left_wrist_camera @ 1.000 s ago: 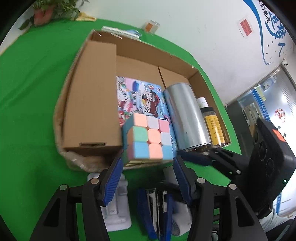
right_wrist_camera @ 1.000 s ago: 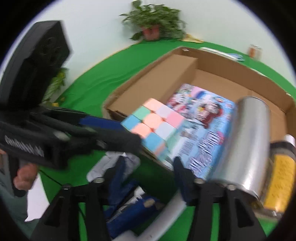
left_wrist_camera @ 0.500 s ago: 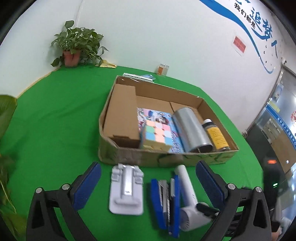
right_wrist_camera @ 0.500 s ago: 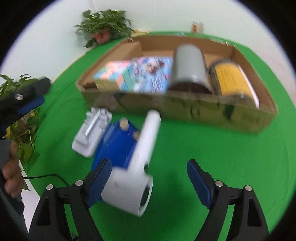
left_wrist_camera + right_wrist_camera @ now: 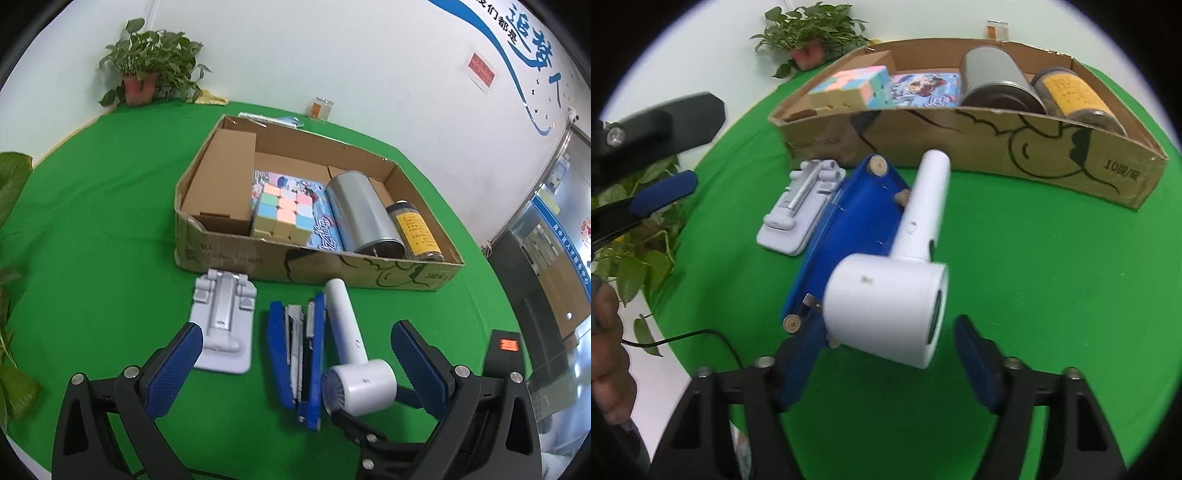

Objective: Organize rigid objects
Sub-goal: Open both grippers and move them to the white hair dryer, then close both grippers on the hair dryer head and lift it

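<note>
Left wrist view. The left tongs [image 5: 293, 363] stand wide apart over the green table [image 5: 92, 206], with nothing between the pads. Below them lie a grey phone stand [image 5: 223, 325], a blue stapler [image 5: 297, 354] and a white hair dryer [image 5: 352, 350], side by side on the cloth, just in front of the cardboard box [image 5: 314, 264]. Inside the box, from left to right: a folded cardboard insert [image 5: 221, 184], a pastel puzzle cube [image 5: 282, 216] resting on a picture book [image 5: 321, 221], a metal can [image 5: 360, 212] on its side, and a bottle with a yellow label [image 5: 415, 230]. The book is largely covered by the cube and the can. Part of the right tongs shows at the lower right, mostly hidden behind the left tongs' frame.

Right wrist view. The right tongs [image 5: 886, 365] have just been closing; the pads flank the hair dryer's [image 5: 886, 299] round head, and whether the left pad touches it cannot be made out, while the right pad stands clear of it. The dryer's head hides part of the stapler [image 5: 849, 221], which here shows its underside with round feet, a detail not seen from the other view. The box's near wall [image 5: 997, 151] cuts off the lower parts of the can and bottle. A hand [image 5: 605, 354] shows at the left edge, cut off by the frame.
</note>
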`<state>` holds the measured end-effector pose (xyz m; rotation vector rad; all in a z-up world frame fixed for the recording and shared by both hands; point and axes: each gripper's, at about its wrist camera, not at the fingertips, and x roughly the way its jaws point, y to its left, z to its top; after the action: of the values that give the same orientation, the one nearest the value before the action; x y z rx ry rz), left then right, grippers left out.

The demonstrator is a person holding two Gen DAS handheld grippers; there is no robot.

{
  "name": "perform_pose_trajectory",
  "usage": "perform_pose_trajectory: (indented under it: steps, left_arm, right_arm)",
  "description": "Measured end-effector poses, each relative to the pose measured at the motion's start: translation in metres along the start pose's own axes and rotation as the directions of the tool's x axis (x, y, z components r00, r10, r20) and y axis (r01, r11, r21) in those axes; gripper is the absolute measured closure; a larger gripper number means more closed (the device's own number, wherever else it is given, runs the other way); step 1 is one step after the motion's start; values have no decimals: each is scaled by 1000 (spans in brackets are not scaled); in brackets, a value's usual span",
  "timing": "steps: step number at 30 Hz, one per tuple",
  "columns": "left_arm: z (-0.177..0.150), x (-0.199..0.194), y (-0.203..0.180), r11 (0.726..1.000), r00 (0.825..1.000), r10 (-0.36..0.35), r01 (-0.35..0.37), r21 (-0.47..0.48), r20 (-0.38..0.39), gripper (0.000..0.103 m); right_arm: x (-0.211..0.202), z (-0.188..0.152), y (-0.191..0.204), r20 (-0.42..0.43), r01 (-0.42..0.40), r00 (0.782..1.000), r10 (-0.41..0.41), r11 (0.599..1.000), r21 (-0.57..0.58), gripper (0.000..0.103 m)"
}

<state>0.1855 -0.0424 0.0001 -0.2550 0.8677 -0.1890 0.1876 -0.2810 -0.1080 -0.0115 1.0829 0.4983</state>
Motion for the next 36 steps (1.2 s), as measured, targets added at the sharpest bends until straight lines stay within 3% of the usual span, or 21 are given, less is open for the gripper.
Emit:
perform_pose_trajectory:
  steps: [6,10,14,17,19,20,21,23,26,29,30,32,35,36]
  left_arm:
    - [-3,6,-14,998,997,-56,56,6,-45,1]
    - [-7,16,-32,987,982,-158,159,8,-99,1]
    - [-16,37,-60,967,952,-246,253,15,-183,1]
    - [-23,58,-87,946,918,-305,323,31,-254,1]
    - [-25,71,-101,935,898,-329,352,31,-292,1]
    - [-26,81,-108,927,882,-347,374,24,-319,1]
    - [-27,88,-112,923,871,-357,384,17,-339,1]
    - [-29,107,-119,922,847,-364,388,-17,-387,2]
    - [-29,132,-127,922,820,-366,385,-51,-440,8]
    - [-32,152,-131,942,808,-314,329,-59,-498,21]
    - [-34,159,-131,942,792,-318,326,-80,-520,30]
    - [-37,168,-130,942,768,-323,315,-114,-553,33]
    - [-37,170,-135,944,766,-320,309,-117,-557,37]
    - [-38,172,-137,940,757,-332,317,-128,-563,39]
  right_arm:
    - [-11,-10,-11,48,38,998,-37,999,-21,46]
    - [-27,-25,-34,70,84,994,-84,996,-5,47]
    - [-45,-41,-62,98,142,985,-145,989,28,47]
    - [-54,-53,-79,134,102,985,-106,994,35,46]
    - [-64,-61,-84,188,80,978,-86,996,40,33]
    - [-70,-65,-84,231,89,968,-94,995,35,21]
    - [-75,-67,-84,266,100,958,-104,995,26,21]
    - [-80,-70,-79,315,123,942,-113,992,-12,21]
    - [-74,-71,-79,331,133,936,-115,991,-30,21]
    - [-62,-72,-84,315,130,942,-120,991,-11,21]
    - [-59,-72,-85,314,130,942,-121,992,-8,21]
    - [-55,-70,-83,320,157,936,-147,988,-8,21]
    - [-46,-68,-79,316,206,930,-186,978,-31,28]
    - [-42,-67,-78,306,212,933,-191,977,-37,35]
